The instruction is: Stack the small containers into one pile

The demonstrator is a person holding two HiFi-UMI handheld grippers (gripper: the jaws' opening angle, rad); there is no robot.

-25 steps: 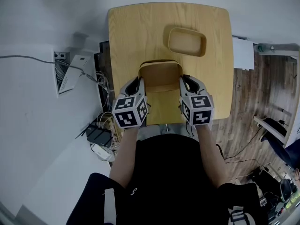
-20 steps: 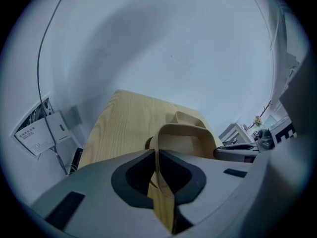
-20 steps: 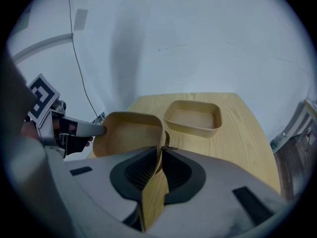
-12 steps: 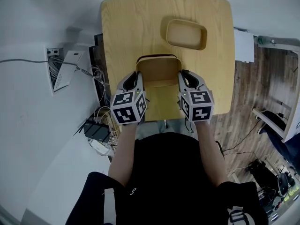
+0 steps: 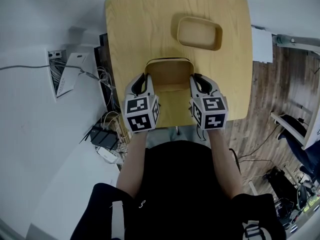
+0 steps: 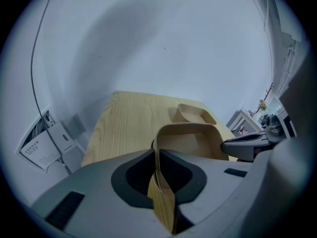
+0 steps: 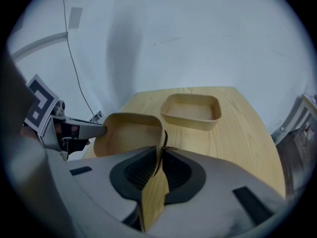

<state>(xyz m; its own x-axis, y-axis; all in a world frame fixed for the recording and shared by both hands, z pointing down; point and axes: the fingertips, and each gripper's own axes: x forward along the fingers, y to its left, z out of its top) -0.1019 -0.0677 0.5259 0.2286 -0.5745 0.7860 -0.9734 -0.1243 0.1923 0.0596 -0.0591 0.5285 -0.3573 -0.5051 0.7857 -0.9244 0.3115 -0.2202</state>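
Observation:
A light wooden container (image 5: pixel 170 76) hangs over the near part of the wooden table (image 5: pixel 135 29), carried by both grippers. My left gripper (image 5: pixel 148 80) is shut on its left wall, which stands between the pads (image 6: pixel 157 155). My right gripper (image 5: pixel 192 80) is shut on the right wall (image 7: pixel 162 155). Both pairs of jaws have just been opening slightly, with the walls still between them. A second, similar container (image 5: pixel 199 32) rests on the table at the back right, apart from the held one (image 7: pixel 130 135); it also shows in the left gripper view (image 6: pixel 195 114) and the right gripper view (image 7: pixel 192 110).
The table's near edge lies just under the gripper cubes. Cables and a black box (image 5: pixel 104 140) lie on the floor to the left, by a wall socket (image 5: pixel 55 54). A white unit (image 5: pixel 261 49) stands beside the table's right edge, over wood flooring.
The left gripper's marker cube has rolled slightly. The container stays between both grippers at about the same spot over the table. The head view has shifted a little.

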